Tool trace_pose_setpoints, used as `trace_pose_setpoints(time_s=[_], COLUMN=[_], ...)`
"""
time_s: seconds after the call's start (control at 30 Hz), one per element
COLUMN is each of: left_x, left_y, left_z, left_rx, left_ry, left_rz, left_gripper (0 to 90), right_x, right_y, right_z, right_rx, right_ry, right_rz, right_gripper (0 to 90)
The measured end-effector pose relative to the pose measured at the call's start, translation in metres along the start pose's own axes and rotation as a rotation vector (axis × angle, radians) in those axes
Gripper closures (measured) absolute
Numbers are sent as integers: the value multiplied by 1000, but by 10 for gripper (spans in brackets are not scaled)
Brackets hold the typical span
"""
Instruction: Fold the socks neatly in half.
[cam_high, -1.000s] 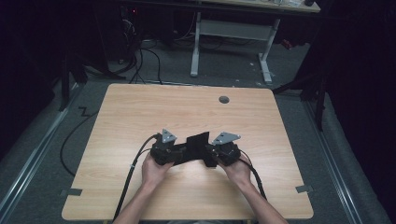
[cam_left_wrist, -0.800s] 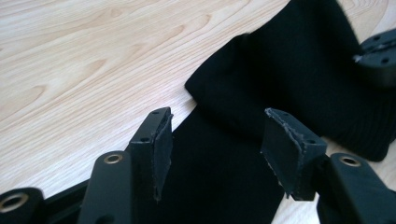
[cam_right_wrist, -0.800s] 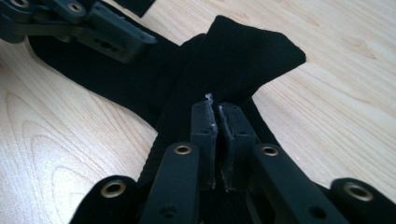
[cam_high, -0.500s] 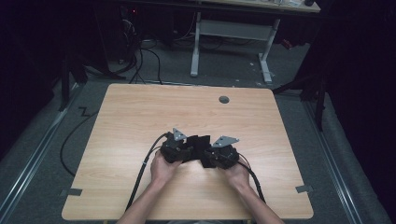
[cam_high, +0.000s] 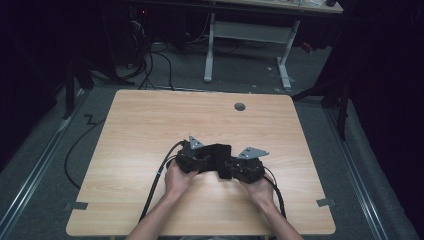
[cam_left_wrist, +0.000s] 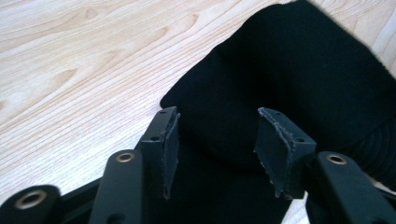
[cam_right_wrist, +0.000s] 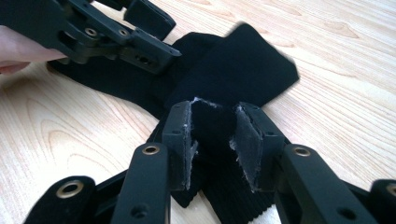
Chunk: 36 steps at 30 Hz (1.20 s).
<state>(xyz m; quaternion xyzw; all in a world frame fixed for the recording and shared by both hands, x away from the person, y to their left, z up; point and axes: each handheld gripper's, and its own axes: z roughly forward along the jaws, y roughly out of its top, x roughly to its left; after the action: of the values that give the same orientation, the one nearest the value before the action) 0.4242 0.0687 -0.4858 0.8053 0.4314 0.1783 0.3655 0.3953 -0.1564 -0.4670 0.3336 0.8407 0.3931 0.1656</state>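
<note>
A black cloth (cam_high: 218, 156) lies on the wooden surface (cam_high: 150, 120), a little below the frame's centre; the left gripper (cam_left_wrist: 217, 140) has its fingers spread over it; the right gripper (cam_right_wrist: 215, 140) pinches a ribbed fold.

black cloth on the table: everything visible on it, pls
The black cloth looks like soft knit fabric, ribbed at one end, folded over itself. It lies on the wooden table near the person's edge, between both grippers. The right gripper has a fold between its jaws; the left gripper stands open over it.
</note>
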Motion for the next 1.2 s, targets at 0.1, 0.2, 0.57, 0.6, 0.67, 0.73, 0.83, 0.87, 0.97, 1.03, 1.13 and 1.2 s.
trace_pose_setpoints(time_s=[0.1, 0.2, 0.57, 0.6, 0.67, 0.73, 0.83, 0.87, 0.97, 1.03, 1.13, 1.2], left_x=[-2, -3, -1, -1, 0, 0, 1, 1, 1, 0, 0, 0], left_y=[1, 1, 0, 0, 0, 0, 0, 0, 1, 2, 3, 3], left_z=[5, 7, 8, 8, 8, 7, 6, 5, 3, 0, -4, -6], left_rx=[20, 30, 48, 48, 49, 47, 40, 35, 24, 14, 2, -5], left_ry=[-4, -6, -8, -7, -10, -11, -13, -12, -19, -20, -20, -21], left_rz=[10, 18, 34, 35, 37, 40, 44, 44, 40, 39, 43, 40], left_gripper=[549, 603, 780, 795, 819, 838, 858, 862, 867, 868, 869, 869], right_x=[0, -1, 0, 1, 2, 1, 2, 2, 4, 5, 7, 7], right_y=[-1, -5, -21, -21, -22, -23, -25, -26, -27, -28, -29, -29], right_z=[-1, -2, 6, 7, 12, 15, 16, 16, 16, 15, 15, 15], right_rx=[5, 10, 62, 66, 79, 93, 100, 101, 97, 87, 79, 76], right_ry=[0, 4, 26, 25, 19, 14, 10, 7, -4, -15, -22, -24], right_rz=[1, 15, 61, 61, 54, 51, 54, 48, 39, 28, 25, 24], right_gripper=[661, 662, 693, 695, 698, 701, 721, 734, 768, 786, 821, 834])
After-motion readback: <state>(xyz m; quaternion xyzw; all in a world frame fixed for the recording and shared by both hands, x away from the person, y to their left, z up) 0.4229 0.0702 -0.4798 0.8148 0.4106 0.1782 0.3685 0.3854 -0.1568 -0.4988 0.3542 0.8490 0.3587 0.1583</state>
